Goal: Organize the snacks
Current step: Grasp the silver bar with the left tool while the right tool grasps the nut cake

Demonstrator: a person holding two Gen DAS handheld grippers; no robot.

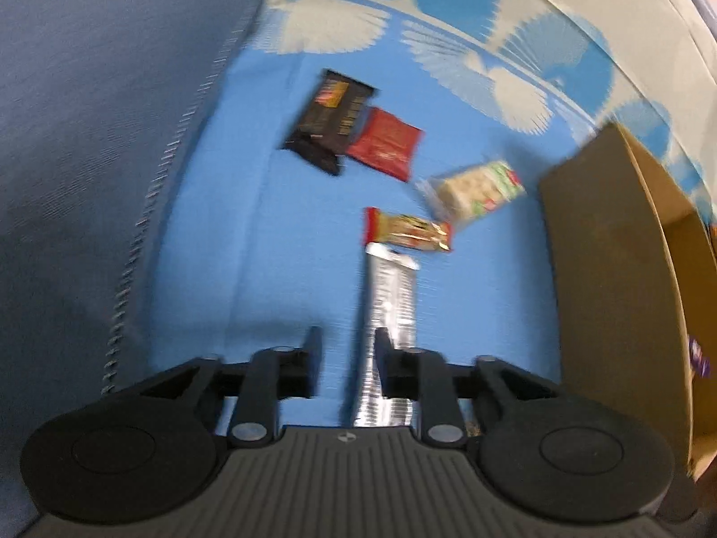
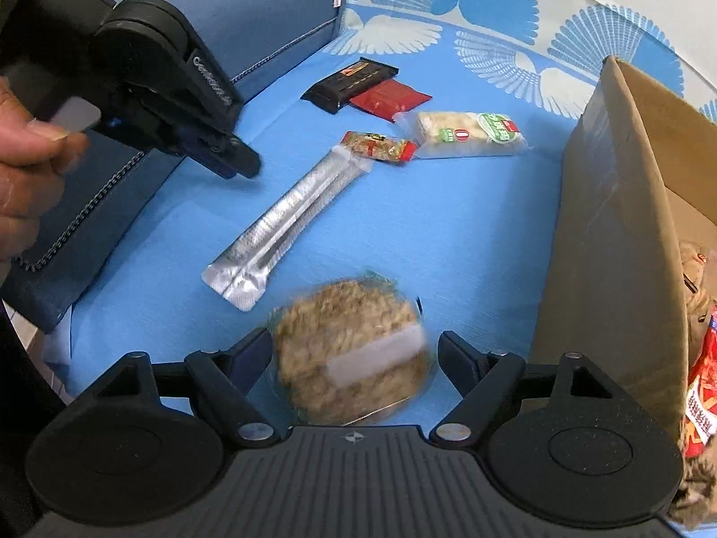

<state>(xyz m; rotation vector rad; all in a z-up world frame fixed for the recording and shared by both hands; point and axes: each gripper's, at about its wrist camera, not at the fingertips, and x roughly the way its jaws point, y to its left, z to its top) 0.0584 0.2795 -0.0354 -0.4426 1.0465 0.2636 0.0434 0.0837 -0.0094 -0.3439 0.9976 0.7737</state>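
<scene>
Hovering my right gripper (image 2: 354,358) over the blue cloth (image 2: 470,246), jaws spread wide on either side of a round noodle cake (image 2: 349,354) in clear wrap. The cake sits between my fingers, blurred, and I cannot tell whether the pads press on it; a gap shows on the right side.

My left gripper (image 1: 347,349) hangs above the long silver packet (image 1: 390,309), jaws partly apart with nothing clamped; the packet's near end passes under the right finger. From the right wrist view that gripper (image 2: 242,161) is held up by a hand (image 2: 27,166) at the cushion's (image 2: 269,4) edge, clear of the packet (image 2: 287,215).

Farther out lie a small red-ended bar (image 2: 381,145), touching the silver packet's far tip, a white rice-cracker pack (image 2: 466,134) beside it, then a black bar (image 2: 349,83) overlapping a red pouch (image 2: 390,96). The cardboard box (image 2: 618,206) stands to the right, snacks (image 2: 703,358) already inside.
</scene>
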